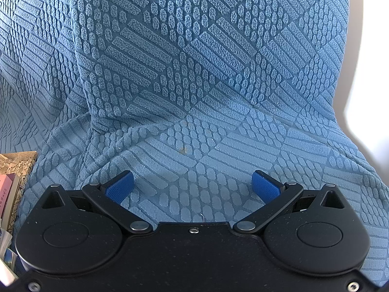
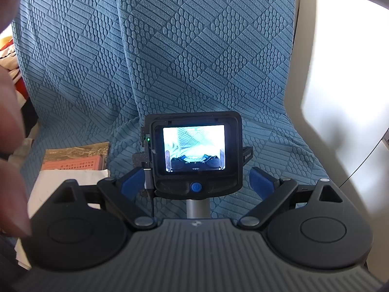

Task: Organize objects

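**Both grippers empty over blue-covered sofa, books at left**

Left gripper [image 1: 192, 185] hovers over the blue textured cover [image 1: 194, 73], jaws wide, nothing between them. Right gripper [image 2: 194, 182] also has jaws wide and empty; the other gripper's camera unit [image 2: 193, 153], screen lit, sits just ahead between them. Stack of books [image 2: 75, 160] lies on the seat at near left, with white paper [image 2: 63, 182] touching its near edge. Blurred fingers [image 2: 9, 146] fill the left edge.
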{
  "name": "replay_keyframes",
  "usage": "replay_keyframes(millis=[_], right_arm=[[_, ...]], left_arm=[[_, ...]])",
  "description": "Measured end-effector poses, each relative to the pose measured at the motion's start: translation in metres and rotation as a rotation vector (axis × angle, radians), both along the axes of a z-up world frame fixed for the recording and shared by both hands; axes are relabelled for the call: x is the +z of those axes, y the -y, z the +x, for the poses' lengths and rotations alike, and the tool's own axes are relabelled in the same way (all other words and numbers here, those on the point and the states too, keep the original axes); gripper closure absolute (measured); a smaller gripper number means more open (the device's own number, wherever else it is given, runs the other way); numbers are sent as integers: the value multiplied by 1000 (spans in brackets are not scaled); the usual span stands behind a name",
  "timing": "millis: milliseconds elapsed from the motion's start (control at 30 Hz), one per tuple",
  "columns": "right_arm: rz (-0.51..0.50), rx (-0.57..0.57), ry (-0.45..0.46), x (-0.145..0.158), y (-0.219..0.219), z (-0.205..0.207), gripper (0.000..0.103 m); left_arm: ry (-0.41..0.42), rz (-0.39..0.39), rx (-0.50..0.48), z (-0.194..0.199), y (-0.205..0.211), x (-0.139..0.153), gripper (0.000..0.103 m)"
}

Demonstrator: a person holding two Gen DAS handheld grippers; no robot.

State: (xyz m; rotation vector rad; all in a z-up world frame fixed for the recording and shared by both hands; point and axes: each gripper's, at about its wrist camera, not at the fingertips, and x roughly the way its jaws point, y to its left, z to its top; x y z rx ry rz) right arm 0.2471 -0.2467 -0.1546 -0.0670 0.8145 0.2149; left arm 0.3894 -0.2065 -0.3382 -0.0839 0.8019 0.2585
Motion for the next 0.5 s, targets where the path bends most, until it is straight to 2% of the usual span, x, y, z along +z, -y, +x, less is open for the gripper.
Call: replay_keyframes(millis=[500], right_arm=[[-1, 1, 4, 1, 0, 0, 9]], left_arm=[[-1, 0, 0, 0, 0, 1, 0]])
